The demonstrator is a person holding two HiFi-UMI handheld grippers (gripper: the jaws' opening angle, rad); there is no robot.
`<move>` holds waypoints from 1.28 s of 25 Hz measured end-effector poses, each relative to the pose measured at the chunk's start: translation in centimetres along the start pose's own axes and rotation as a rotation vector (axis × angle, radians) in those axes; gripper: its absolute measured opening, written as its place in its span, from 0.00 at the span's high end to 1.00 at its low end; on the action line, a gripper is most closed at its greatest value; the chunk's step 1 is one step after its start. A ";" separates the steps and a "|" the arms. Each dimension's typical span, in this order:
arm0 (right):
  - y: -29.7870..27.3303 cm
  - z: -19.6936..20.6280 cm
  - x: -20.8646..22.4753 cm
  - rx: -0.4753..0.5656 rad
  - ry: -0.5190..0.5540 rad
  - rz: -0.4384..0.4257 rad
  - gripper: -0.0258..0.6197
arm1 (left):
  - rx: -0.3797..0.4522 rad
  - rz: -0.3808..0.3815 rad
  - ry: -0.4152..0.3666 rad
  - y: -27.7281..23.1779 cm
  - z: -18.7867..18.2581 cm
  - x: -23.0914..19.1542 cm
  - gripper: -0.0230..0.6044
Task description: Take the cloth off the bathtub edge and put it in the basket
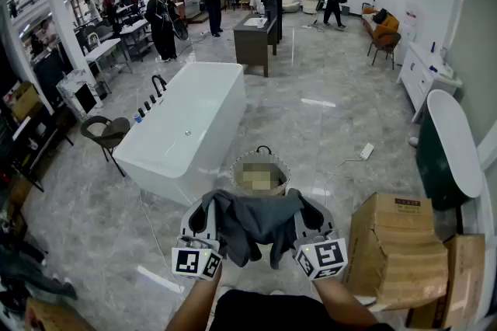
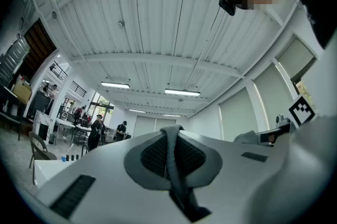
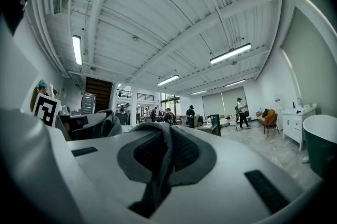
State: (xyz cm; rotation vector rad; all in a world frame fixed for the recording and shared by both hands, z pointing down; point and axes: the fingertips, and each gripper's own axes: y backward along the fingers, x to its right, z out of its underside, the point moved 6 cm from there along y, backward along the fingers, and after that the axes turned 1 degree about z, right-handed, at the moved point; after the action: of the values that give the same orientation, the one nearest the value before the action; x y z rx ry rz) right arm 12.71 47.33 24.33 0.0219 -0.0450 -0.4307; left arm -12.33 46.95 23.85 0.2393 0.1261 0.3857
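Note:
In the head view a dark grey cloth (image 1: pixel 252 222) hangs stretched between my two grippers, low in the middle of the picture. My left gripper (image 1: pixel 208 203) is shut on its left corner and my right gripper (image 1: pixel 301 203) is shut on its right corner. The left gripper view shows a strip of cloth (image 2: pixel 177 178) pinched between the closed jaws of the left gripper (image 2: pixel 171 133). In the right gripper view the cloth (image 3: pixel 157 178) is likewise clamped in the right gripper (image 3: pixel 166 131). The round basket (image 1: pixel 237 165) stands on the floor just beyond the cloth. The white bathtub (image 1: pixel 186 127) lies to its left.
Cardboard boxes (image 1: pixel 396 244) stand close at the right, with a dark green tub (image 1: pixel 444 155) behind them. A chair (image 1: pixel 109 131) sits left of the bathtub. A power strip (image 1: pixel 366 151) lies on the tiled floor. A desk (image 1: pixel 255 38) and several people are far back.

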 end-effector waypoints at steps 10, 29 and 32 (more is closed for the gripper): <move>0.3 -0.2 1.5 0.031 -0.014 -0.017 0.90 | 0.007 -0.007 -0.021 -0.6 0.0 0.9 0.93; 1.1 0.7 2.6 0.011 -0.011 -0.057 0.90 | -0.006 -0.029 -0.074 -0.5 0.4 2.7 0.93; 1.2 0.9 2.9 0.003 -0.018 -0.054 0.90 | -0.008 -0.040 -0.070 -0.5 0.4 2.9 0.93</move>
State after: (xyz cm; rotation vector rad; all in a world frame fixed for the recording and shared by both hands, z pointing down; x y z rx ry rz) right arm 15.81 47.21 25.41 0.0225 -0.0633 -0.4848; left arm -9.41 47.55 23.90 0.2413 0.0608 0.3379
